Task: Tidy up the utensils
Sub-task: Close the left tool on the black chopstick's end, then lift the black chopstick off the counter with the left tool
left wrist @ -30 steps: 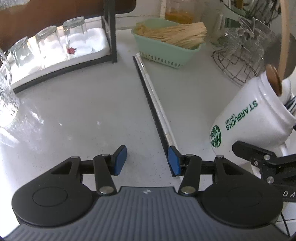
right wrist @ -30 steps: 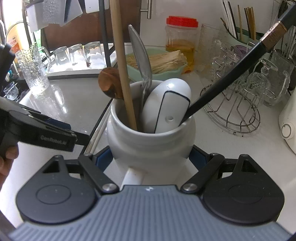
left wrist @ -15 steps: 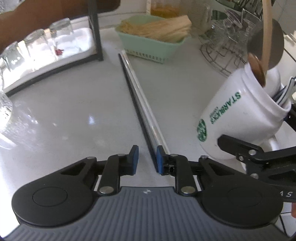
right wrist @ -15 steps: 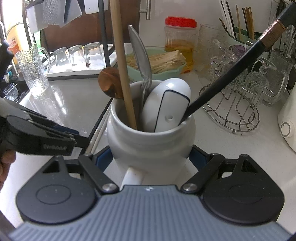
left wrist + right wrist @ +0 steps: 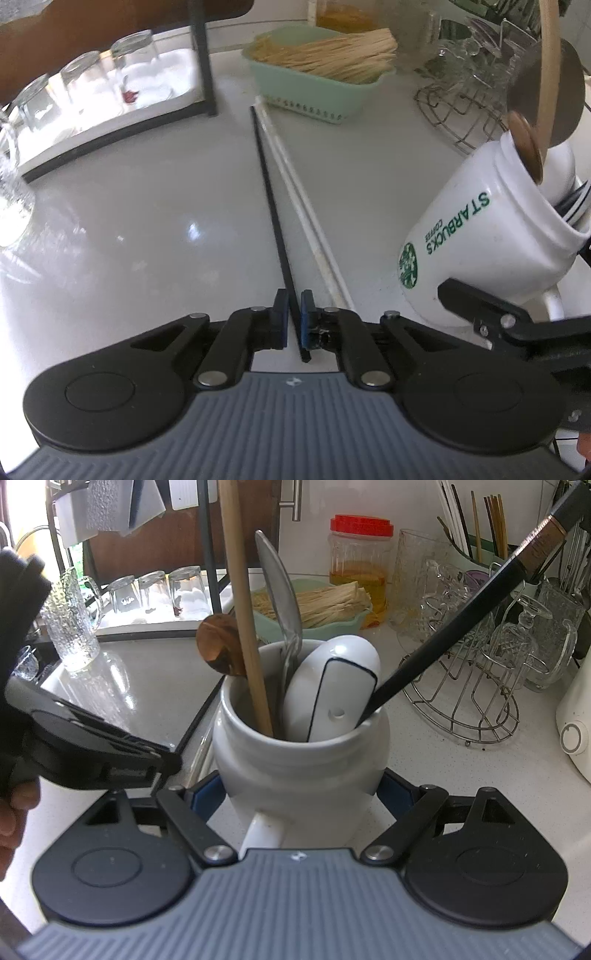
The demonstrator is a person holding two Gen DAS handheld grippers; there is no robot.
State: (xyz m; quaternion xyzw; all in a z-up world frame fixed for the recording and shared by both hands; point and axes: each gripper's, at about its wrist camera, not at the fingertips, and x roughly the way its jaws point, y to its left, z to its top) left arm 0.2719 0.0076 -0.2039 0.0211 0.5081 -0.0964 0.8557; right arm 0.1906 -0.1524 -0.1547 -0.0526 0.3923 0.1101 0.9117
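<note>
Now the left gripper (image 5: 291,319) has narrowed from wide apart to almost nothing: its jaws are closing on the near end of the black chopstick (image 5: 273,206), which lies between the blue pads at lower centre of the left wrist view and runs up the white counter (image 5: 147,206) toward the green basket (image 5: 317,92). The white chopsticks (image 5: 306,218) stay just beside it, outside the pads. The right gripper (image 5: 301,794) keeps the white mug (image 5: 301,760) clamped, tilted at right of frame, already holding spoons. The pick looks nearly secured, ready for dropping into the mug.
</note>
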